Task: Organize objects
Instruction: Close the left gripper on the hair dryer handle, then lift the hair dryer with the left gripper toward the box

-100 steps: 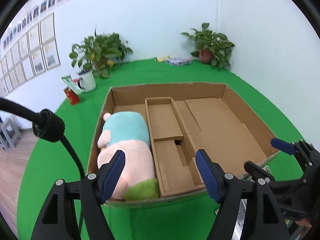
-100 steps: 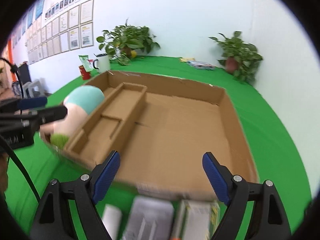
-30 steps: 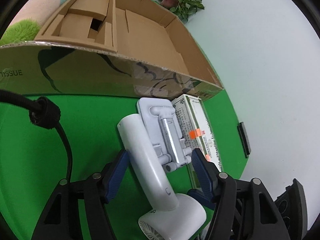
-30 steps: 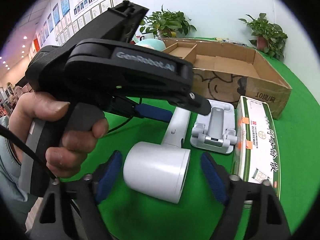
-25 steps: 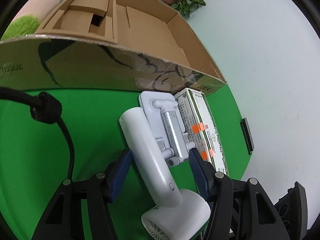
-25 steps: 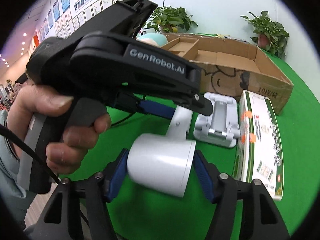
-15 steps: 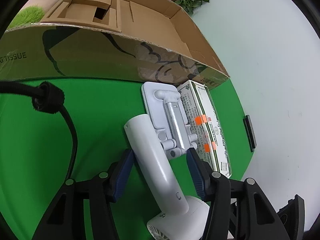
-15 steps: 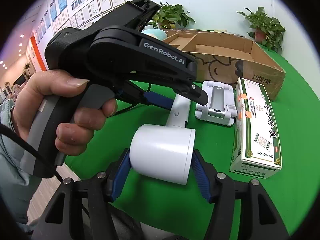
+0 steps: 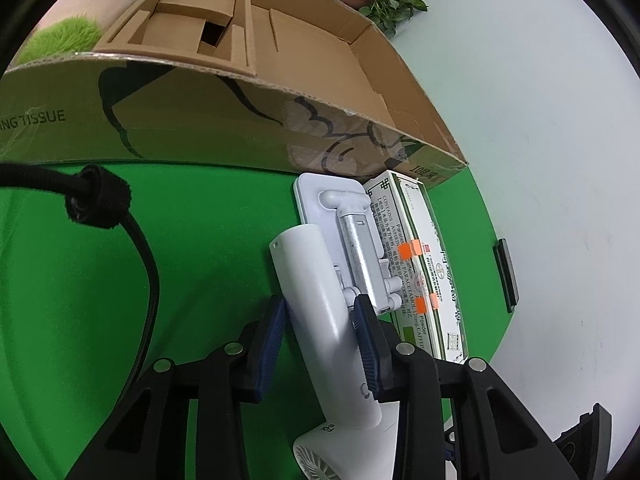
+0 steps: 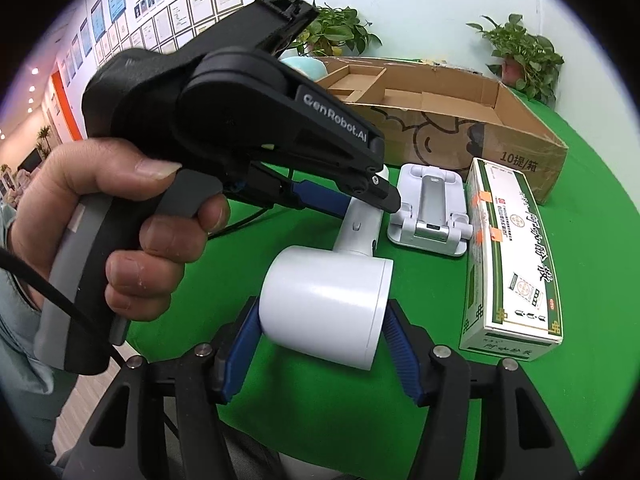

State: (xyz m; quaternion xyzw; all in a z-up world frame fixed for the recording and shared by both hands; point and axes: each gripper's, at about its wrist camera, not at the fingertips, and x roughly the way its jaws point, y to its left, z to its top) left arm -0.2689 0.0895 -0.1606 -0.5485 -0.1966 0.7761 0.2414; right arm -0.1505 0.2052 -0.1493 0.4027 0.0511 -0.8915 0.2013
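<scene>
Nearest me, the right gripper has its blue pads pinching the barrel of the white hair dryer, while the left gripper clamps the handle. I'd lift both together and level, clearing the phone stand and medicine box, then swing over the cardboard box wall.

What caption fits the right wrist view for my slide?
Both hand-held grippers clamp the white fan: right on its head, left on its handle, beside the stand and box.
</scene>
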